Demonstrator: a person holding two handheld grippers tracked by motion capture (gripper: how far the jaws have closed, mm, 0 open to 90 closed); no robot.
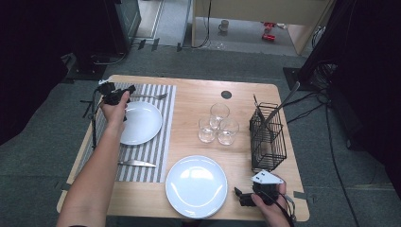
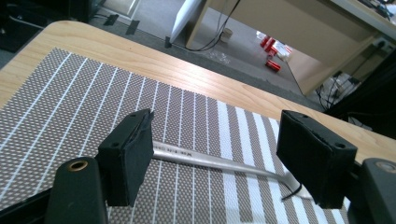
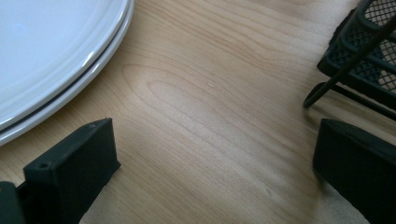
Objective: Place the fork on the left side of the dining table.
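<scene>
A silver fork (image 1: 150, 97) lies on the striped placemat (image 1: 158, 142) at the far left, beyond a white plate (image 1: 140, 122). My left gripper (image 1: 127, 91) stands over the fork's handle end. In the left gripper view the fork handle (image 2: 210, 161) lies flat on the mat (image 2: 70, 102) between the jaws of my left gripper (image 2: 215, 135); the pads stand wide apart and clear of it. My right gripper (image 1: 239, 196) rests open near the table's front edge, right of a stack of white plates (image 1: 196, 186). Bare wood lies between the jaws of my right gripper (image 3: 215, 154).
A knife (image 1: 136, 163) lies on the mat's near side. Three glasses (image 1: 217, 124) stand mid-table. A black wire caddy (image 1: 268, 137) holding a utensil (image 1: 283, 101) stands at the right; its corner (image 3: 369, 51) and the plates' rim (image 3: 46, 65) flank my right gripper.
</scene>
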